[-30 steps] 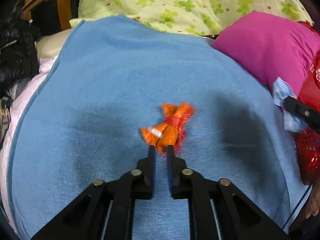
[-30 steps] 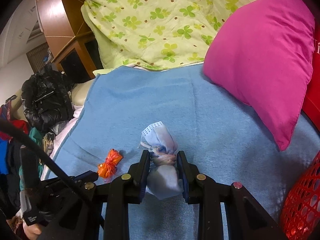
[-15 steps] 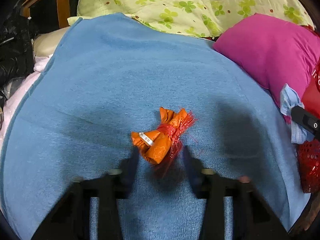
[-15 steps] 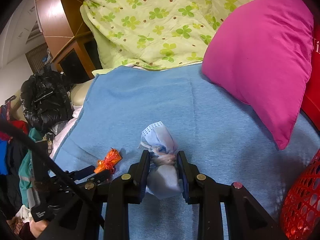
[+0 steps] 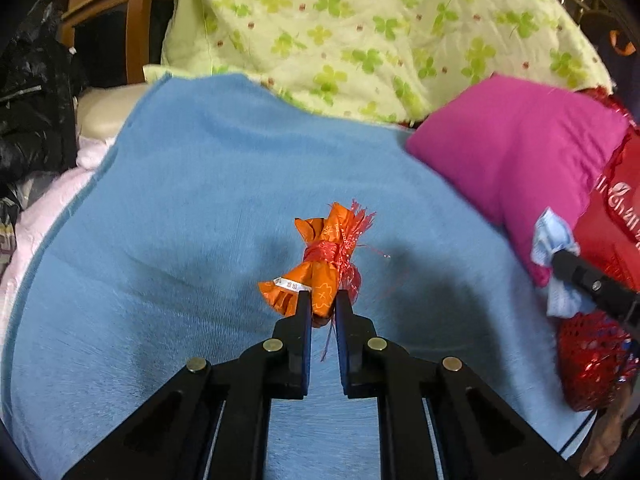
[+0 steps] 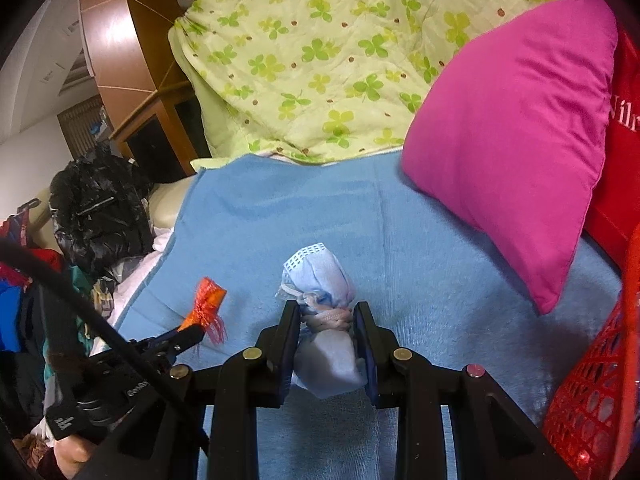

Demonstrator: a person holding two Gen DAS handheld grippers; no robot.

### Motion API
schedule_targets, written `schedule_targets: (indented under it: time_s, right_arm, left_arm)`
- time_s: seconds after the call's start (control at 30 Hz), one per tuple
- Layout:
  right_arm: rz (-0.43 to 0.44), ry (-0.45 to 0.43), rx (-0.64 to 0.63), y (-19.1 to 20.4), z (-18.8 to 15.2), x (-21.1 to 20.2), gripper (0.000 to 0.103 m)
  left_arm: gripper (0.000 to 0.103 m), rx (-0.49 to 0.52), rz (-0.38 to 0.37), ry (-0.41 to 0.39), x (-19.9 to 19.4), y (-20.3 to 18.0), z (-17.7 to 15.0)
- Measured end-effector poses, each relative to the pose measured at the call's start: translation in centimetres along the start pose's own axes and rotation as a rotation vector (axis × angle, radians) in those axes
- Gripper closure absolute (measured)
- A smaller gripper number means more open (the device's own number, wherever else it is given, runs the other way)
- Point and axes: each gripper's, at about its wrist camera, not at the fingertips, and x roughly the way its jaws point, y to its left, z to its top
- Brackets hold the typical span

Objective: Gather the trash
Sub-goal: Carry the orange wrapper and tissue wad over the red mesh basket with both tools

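Note:
An orange wrapper bundle (image 5: 322, 264) tied with red fringe sits between the tips of my left gripper (image 5: 320, 296), whose jaws are closing and pinch its lower end; it hangs just above the blue blanket (image 5: 180, 240). The right wrist view shows the same orange bundle (image 6: 208, 300) at the left. My right gripper (image 6: 326, 308) is shut on a crumpled light-blue face mask bundle (image 6: 320, 276), gripped at its knotted middle. That mask bundle (image 5: 554, 236) also shows at the right edge of the left wrist view.
A pink pillow (image 6: 512, 128) lies at the right on the blanket. A red mesh basket (image 6: 592, 392) stands at the lower right. A green clover quilt (image 6: 320, 52) is piled at the back. A black jacket (image 6: 100, 216) and clothes lie off the left edge.
The left jaws spread around the orange bundle, then closed on it and lifted it off the blanket. The right gripper kept its hold on the mask bundle and rose slightly.

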Motion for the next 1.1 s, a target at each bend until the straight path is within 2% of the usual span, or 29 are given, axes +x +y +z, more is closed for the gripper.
schedule_targets:
  time_s: [0.3,0.67,1.1]
  right_arm:
    - [0.019,-0.088,0.011,-0.1,0.2,-4.0,0.073]
    - [-0.014,-0.217,0.026,-1.3,0.1,-9.4,0.073]
    - [-0.088,-0.324,0.015,-3.4,-0.6,-14.4,0.073]
  left_arm:
    - [0.091,0.041,0.026,-0.108,-4.3,-3.0,0.4]
    - [0.091,0.092,0.042,-0.159,-7.1,-7.0,0.5]
    - [0.091,0.16,-0.001,-0.216,-9.2,-12.3,0.5]
